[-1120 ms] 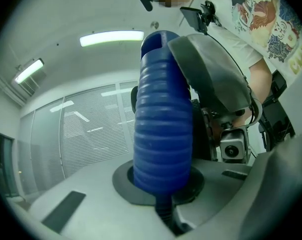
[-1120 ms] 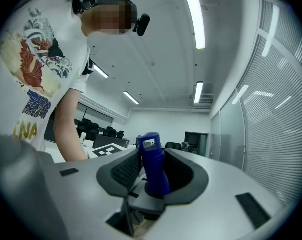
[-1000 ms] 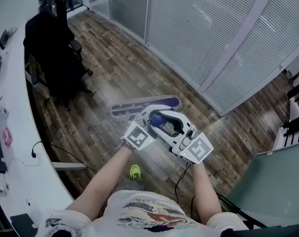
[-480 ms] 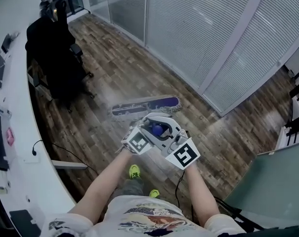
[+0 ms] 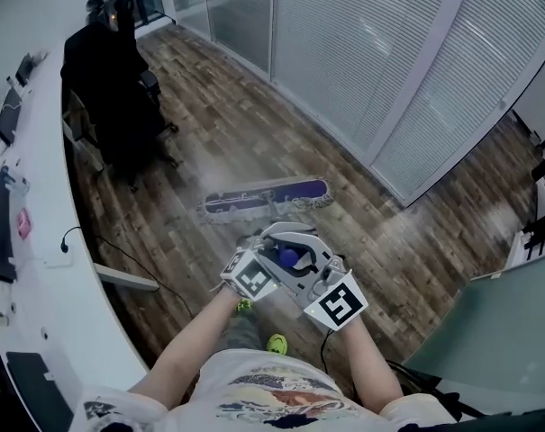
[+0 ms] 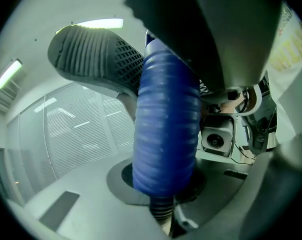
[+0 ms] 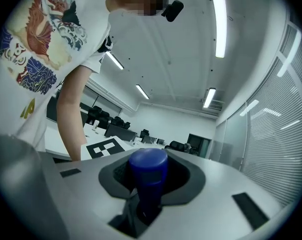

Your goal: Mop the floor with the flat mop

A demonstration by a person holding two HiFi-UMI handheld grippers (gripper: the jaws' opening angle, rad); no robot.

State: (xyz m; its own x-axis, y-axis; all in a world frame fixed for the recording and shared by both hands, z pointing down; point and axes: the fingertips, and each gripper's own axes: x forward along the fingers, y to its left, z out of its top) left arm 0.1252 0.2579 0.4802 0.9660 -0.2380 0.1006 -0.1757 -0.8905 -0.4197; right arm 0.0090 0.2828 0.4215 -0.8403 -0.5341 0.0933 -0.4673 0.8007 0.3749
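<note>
While jaws of left gripper [image 5: 265, 261] and right gripper [image 5: 306, 261] pinch the blue handle [image 5: 286, 257], keep the mop head [image 5: 267, 194] flat on the floor [image 5: 236, 133].

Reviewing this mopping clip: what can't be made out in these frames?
- Mop shaft: in the head view it is hidden behind the left tongs and right tongs. Only the blue handle and mop head show.
- Pad-to-floor contact: too small in the head view, and both gripper views point upward.
- Right side of the left gripper view: blocked by a dark blurred shape.
- Desk items: small and cut off by the left edge.
</note>
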